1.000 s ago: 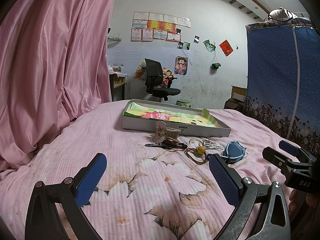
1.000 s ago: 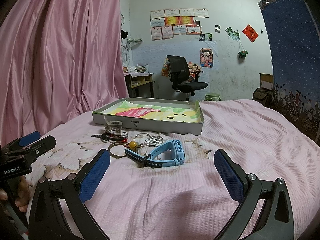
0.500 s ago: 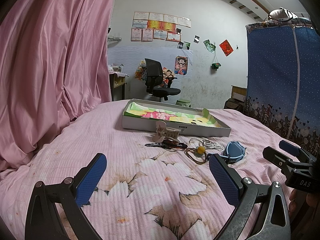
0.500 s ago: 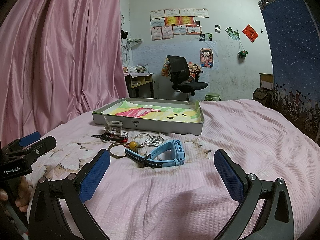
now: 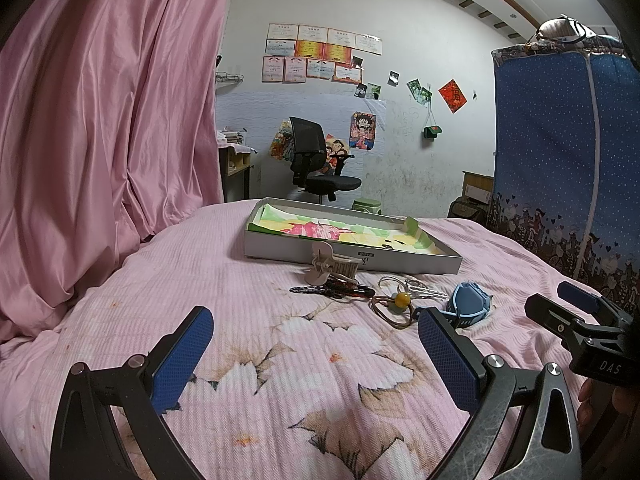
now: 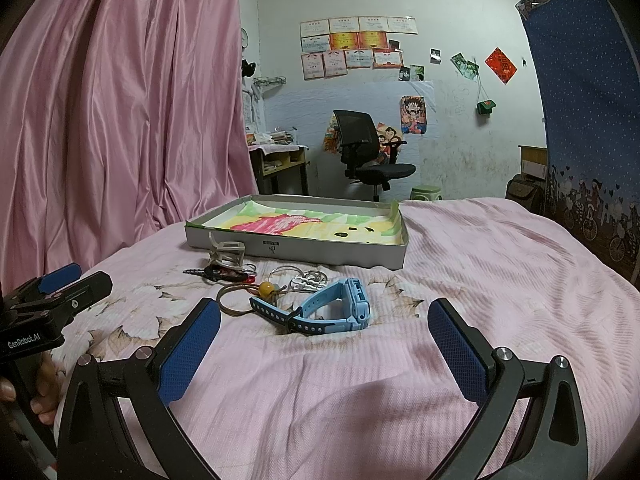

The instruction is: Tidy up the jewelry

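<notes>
From the left wrist view, the left hand-held gripper [image 5: 314, 354] hung over the pink bed [image 5: 248, 280] with its jaws spread wide and nothing between them, exactly as in the frames half a second and a second before; nothing had shifted. Ahead of it, toward twelve o'clock, the shallow grey box [image 5: 348, 246] sat with its bright paper lining bare. Just in front of the box lay the loose pieces: a beige hair claw [image 5: 330, 266] touching the box wall, a dark clip [image 5: 332, 291] below it, a corded amber bead [image 5: 402, 299] and the blue watch [image 5: 470, 307] off at one o'clock. The right hand-held gripper [image 5: 582, 308] showed at three o'clock, gripped by a hand. In the right wrist view, that right hand-held gripper [image 6: 324, 350] also stood fully open and empty, aimed at the blue watch [image 6: 338, 308], which lay near and between its fingers at twelve o'clock, strap unbuckled. The amber bead [image 6: 265, 289], a silver ornament [image 6: 306, 281] and the hair claw [image 6: 227, 254] were beyond it, with the grey box [image 6: 298, 246] farther still. With no change across the second, sorting had apparently not begun; the watch looked the likeliest first pick.
</notes>
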### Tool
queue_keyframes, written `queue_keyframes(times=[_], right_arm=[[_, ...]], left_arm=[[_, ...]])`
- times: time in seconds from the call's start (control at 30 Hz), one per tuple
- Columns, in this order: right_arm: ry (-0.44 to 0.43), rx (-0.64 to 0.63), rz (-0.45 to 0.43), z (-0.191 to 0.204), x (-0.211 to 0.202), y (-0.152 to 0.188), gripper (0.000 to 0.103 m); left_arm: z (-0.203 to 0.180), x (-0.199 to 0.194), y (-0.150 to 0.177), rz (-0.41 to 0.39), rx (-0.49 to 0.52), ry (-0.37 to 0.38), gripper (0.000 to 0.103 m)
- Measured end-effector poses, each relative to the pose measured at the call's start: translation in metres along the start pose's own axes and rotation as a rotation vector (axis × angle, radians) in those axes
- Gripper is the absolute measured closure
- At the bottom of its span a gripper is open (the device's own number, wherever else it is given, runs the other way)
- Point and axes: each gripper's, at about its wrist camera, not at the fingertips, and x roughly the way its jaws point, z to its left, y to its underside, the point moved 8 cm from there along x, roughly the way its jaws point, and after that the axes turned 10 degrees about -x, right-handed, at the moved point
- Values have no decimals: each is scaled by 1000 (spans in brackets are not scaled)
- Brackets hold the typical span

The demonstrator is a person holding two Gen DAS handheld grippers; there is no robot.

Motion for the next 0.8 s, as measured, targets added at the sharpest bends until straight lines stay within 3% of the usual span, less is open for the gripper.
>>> queue_keyframes(times=[0.5, 0.67, 0.8], right_arm=[[0, -1, 7, 2, -1, 1, 1], [8, 2, 24, -1, 10, 4, 1], [4, 15, 105, -10, 25, 4, 1]], left_arm=[[0, 0, 1, 13, -6, 3, 0], [-1, 9, 0, 56, -26, 14, 0], [-2, 19, 3, 122, -40, 21, 0]])
